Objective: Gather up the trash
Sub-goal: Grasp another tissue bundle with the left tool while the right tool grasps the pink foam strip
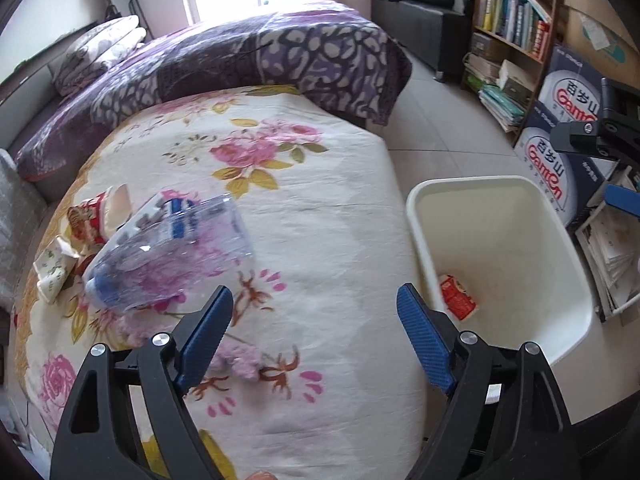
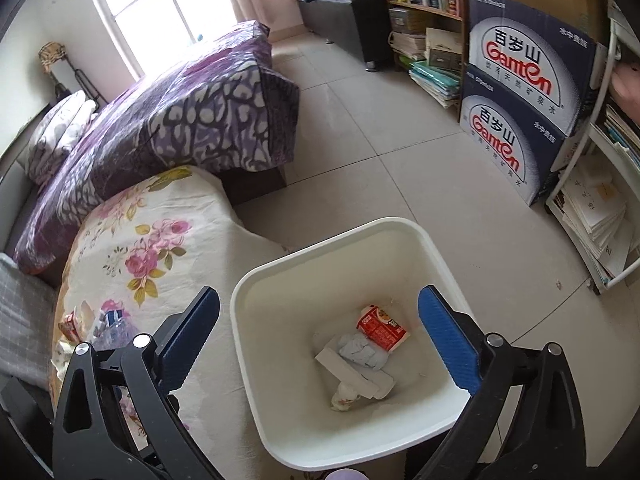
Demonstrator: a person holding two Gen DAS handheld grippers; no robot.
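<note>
Both the left gripper (image 1: 314, 308) and right gripper (image 2: 318, 312) are wide open, holding nothing. The plastic bottle (image 1: 172, 256) on the bed (image 1: 320, 216) looks light, squashy and slippery; grab its middle.

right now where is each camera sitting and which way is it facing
Left wrist: sits on the left tool, angled down over the flowered bed cover at a clear plastic bottle; its two open blue fingers show, with part of the right tool at the right edge.
Right wrist: sits on the right tool, angled down into the white bin; its open fingers show.
Shared: bin, red carton in it, bed cover, bottle, bookshelf.
</note>
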